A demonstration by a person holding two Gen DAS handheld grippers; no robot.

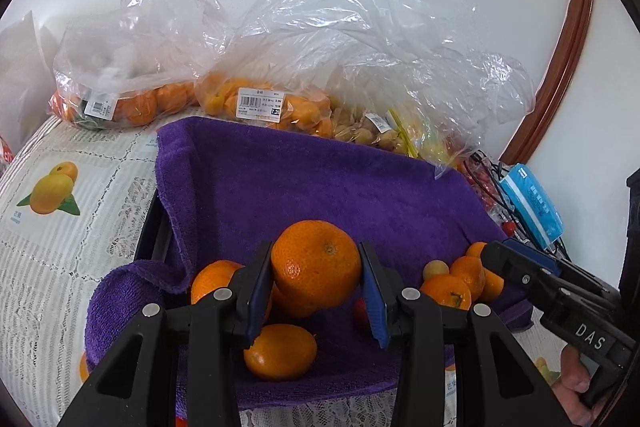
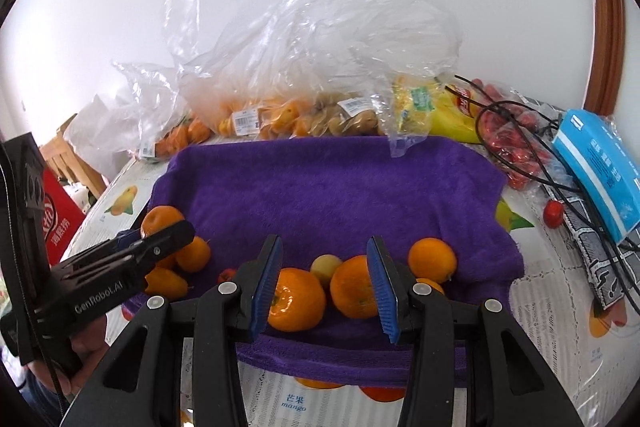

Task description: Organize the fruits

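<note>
My left gripper (image 1: 316, 273) is shut on a large orange (image 1: 316, 269) and holds it above the purple towel (image 1: 304, 183) that lines a black tray. Two more oranges (image 1: 280, 351) lie under it on the towel. A cluster of small oranges (image 1: 460, 279) lies at the towel's right. My right gripper (image 2: 324, 279) is open and empty, hovering over two oranges (image 2: 296, 299) and a yellowish fruit (image 2: 326, 267) at the towel's front. The left gripper (image 2: 152, 247) shows at the left of the right wrist view, holding its orange (image 2: 160, 221).
Clear plastic bags of oranges (image 1: 132, 103), kumquats (image 1: 280, 107) and pale fruit (image 2: 352, 119) stand behind the towel. Bananas (image 2: 444, 115), cherry tomatoes (image 2: 516, 147), a black cable (image 2: 532, 147) and a blue box (image 2: 600, 163) lie at the right. A loose red tomato (image 2: 554, 213) sits on the tablecloth.
</note>
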